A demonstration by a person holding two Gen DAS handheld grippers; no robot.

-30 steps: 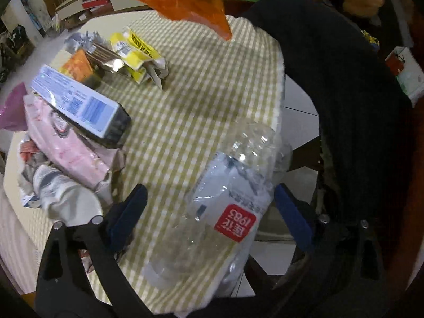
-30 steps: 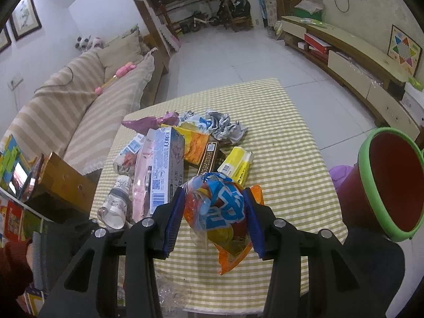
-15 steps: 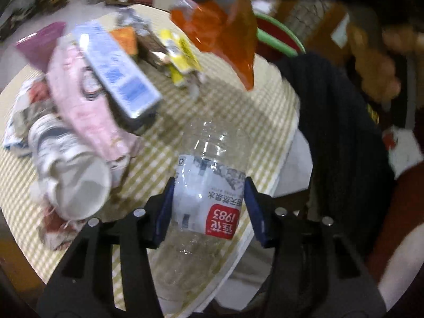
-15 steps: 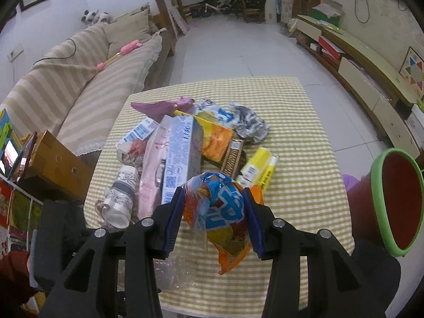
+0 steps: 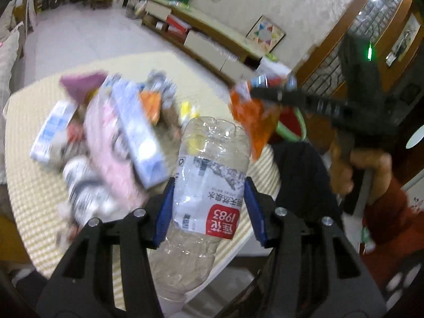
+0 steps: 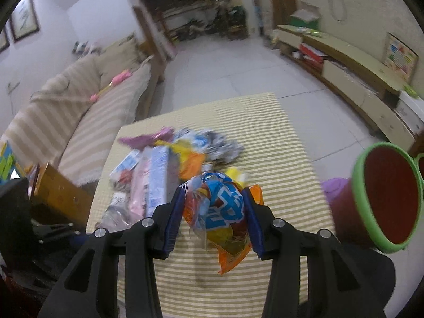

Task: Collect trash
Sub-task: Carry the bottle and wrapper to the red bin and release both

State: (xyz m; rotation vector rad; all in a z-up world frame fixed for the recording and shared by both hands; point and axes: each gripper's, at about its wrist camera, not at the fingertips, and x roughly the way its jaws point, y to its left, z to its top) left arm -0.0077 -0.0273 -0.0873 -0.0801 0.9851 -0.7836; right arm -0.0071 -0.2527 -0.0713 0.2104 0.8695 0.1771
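Note:
My left gripper is shut on a clear plastic bottle with a white and red label, held above the near edge of the table. My right gripper is shut on an orange and blue snack bag, lifted over the checked cloth. That bag and the right gripper also show at the upper right of the left wrist view, with a hand on the handle. A red bin with a green rim stands right of the table.
A blurred heap of trash lies on the table's left half: a blue and white carton, a pink packet, a purple wrapper, crumpled foil. A striped sofa is left, a low cabinet right, tiled floor beyond.
The left gripper closed on the bottle, lifted it off the table and rolled, so its view now faces the room. The right gripper kept hold of the snack bag and shifted slightly.

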